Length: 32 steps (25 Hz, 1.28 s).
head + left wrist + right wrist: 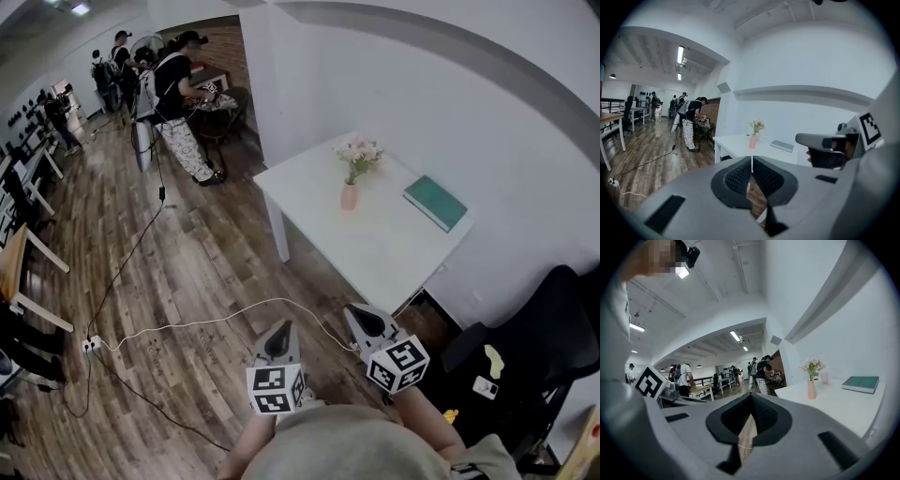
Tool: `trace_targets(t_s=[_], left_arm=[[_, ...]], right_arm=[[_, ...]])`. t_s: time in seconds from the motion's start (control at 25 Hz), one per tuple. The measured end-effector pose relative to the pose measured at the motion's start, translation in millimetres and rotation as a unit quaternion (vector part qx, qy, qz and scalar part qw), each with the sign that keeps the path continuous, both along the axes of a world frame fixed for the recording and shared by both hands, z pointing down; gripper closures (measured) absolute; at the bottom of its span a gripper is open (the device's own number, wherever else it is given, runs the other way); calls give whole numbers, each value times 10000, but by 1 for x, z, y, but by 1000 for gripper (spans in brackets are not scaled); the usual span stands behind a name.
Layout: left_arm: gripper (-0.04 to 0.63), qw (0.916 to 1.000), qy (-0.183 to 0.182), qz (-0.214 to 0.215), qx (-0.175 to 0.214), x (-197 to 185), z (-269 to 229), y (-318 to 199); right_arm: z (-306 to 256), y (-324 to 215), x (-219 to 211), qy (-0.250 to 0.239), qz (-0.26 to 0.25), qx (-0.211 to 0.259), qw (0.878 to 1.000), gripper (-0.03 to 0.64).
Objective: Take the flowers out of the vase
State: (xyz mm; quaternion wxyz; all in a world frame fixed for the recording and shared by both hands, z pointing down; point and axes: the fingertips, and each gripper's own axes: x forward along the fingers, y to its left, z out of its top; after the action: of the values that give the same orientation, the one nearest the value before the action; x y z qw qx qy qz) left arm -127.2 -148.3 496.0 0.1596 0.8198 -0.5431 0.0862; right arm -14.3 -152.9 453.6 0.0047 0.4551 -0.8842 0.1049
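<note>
Your left hand-held gripper (284, 328) and right hand-held gripper (352, 312) are both closed on nothing, and the flowers (359, 152) sit in the vase (349, 196) on the counter (375, 244) well ahead of them, so I'd gently pinch those light, floppy stems just above the rim.

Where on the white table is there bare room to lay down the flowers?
The table is bare from the vase to its near edge, and in the corner left of the vase. It is tighter between the vase and the teal book by the wall.
</note>
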Motion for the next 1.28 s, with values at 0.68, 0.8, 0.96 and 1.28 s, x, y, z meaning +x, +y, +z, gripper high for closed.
trace_targets(t_s=[0.68, 0.8, 0.96, 1.28], left_arm=[[584, 9996, 0, 290, -26, -47, 11, -84], [584, 9995, -19, 312, -47, -50, 12, -91], [584, 9995, -18, 291, -80, -57, 13, -99], [584, 9995, -25, 305, -39, -56, 14, -127]], right_arm=[[11, -80, -49, 87, 234, -59, 9997, 615], [13, -89, -50, 63, 281, -100, 9995, 615], [13, -96, -54, 104, 279, -105, 9995, 615], [19, -125, -46, 171, 367, -155, 9991, 615]])
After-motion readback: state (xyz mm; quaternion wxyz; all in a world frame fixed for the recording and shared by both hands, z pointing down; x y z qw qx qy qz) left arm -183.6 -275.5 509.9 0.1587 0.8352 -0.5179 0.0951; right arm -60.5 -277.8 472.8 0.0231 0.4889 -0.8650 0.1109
